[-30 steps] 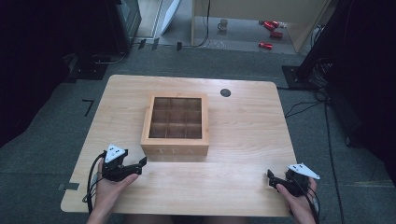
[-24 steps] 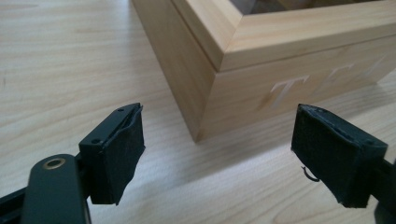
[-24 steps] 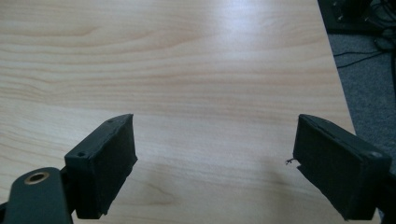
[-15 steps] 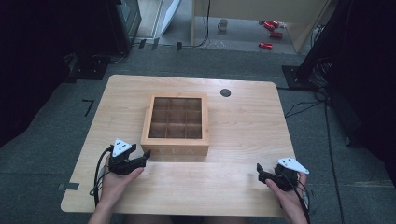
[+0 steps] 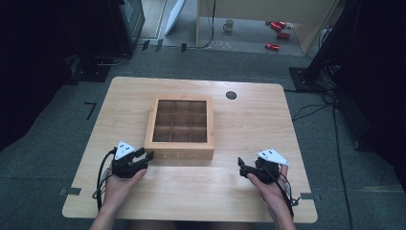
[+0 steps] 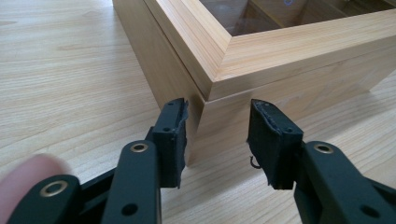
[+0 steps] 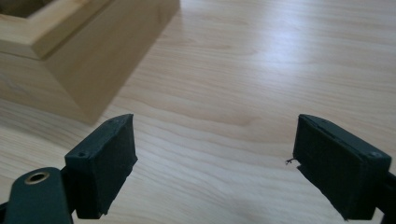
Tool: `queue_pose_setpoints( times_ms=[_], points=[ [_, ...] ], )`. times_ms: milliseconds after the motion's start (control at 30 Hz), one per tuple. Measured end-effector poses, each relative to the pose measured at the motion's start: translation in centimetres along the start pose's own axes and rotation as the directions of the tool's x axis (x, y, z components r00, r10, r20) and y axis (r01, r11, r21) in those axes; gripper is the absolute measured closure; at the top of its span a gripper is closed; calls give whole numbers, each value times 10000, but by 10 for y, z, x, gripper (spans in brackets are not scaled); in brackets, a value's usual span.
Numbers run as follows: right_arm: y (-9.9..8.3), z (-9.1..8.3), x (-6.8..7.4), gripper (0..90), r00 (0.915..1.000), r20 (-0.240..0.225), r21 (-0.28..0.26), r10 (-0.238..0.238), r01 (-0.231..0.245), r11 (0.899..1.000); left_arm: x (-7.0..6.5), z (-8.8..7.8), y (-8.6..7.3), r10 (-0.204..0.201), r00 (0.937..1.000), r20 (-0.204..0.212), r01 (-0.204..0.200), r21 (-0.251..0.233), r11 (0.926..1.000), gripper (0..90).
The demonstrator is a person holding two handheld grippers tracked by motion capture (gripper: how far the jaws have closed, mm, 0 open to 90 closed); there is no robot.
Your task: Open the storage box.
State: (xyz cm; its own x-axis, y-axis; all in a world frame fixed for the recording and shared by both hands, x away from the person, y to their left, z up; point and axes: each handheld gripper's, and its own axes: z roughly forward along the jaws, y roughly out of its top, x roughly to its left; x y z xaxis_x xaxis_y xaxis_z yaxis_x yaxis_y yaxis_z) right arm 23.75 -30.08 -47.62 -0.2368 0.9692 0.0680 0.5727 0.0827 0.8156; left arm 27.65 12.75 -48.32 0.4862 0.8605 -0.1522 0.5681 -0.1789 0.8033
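Observation:
A wooden tea box (image 5: 181,127) with a glass lid over a grid of compartments stands in the middle of the table (image 5: 249,120). My left gripper (image 5: 146,155) is at the box's front left corner. In the left gripper view the box (image 6: 261,56) looms close, and the open left gripper (image 6: 217,135) has one pad on each side of that corner edge. My right gripper (image 5: 242,165) lies on the table off the box's front right corner, a short gap away. The right gripper (image 7: 215,154) is wide open over bare wood, with the box corner (image 7: 84,60) at upper left.
A black grommet hole (image 5: 231,95) sits in the table behind the box. On the floor beyond are red cans (image 5: 273,46), a mug (image 5: 229,25), cables and a black stand base (image 5: 306,79). Bare wood lies left, right and in front of the box.
Both hands have moved inward toward the box. The left gripper has come up to its front left corner; the right gripper has slid left toward its front right corner.

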Motion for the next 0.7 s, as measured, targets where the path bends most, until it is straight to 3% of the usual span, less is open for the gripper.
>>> queue_pose_setpoints(
  times_ms=[333, 700],
  points=[
    [16, 18, 36, 132, 9963, -664, -127, -548, 541, 9985, 1, 0, 2, 149, 9998, 91, -150, 88, 9998, 594],
    [27, 34, 63, 132, 9900, -1154, -163, -812, 798, 9967, 2, -3, 5, 142, 9996, 247, -139, -138, 9998, 580]
  ],
)
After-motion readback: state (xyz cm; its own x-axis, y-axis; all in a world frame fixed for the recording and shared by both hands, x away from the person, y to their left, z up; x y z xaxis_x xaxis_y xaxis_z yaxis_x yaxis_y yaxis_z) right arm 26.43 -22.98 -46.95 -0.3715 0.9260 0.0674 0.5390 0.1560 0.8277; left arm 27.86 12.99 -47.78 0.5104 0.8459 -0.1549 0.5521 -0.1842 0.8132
